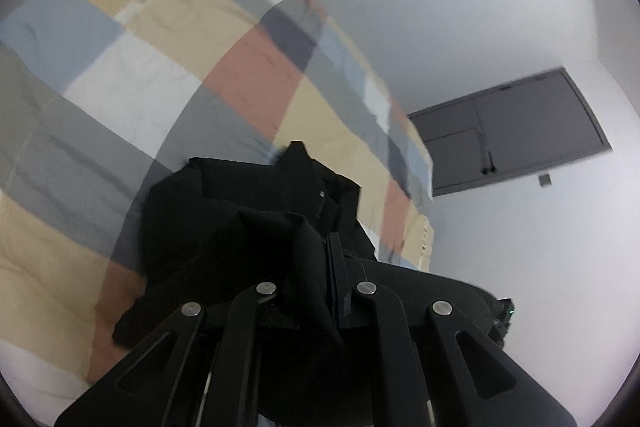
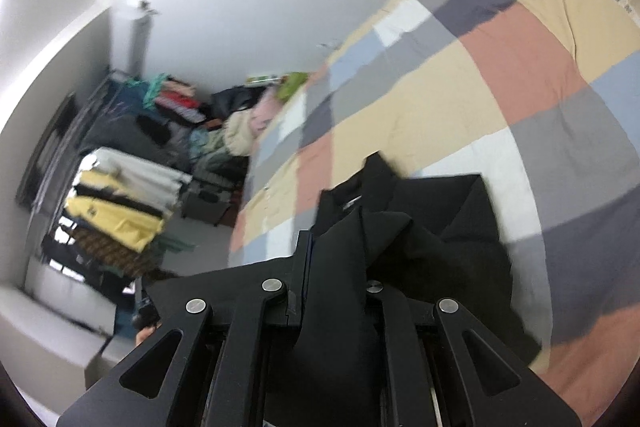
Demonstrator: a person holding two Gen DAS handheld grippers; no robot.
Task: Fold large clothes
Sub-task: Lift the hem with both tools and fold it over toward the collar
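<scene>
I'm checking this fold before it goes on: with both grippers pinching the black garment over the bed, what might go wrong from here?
1. The black garment is bunched thickly in the left gripper; extra layers may be caught, spoiling the fold.
2. The right gripper holds a narrow ridge of cloth, which might slip out if pulled.
3. Dragging the garment may ruffle the patchwork bedspread.

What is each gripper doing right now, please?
Left gripper: closed on the black garment.
Right gripper: closed on the same black garment, above the patchwork bedspread.
</scene>
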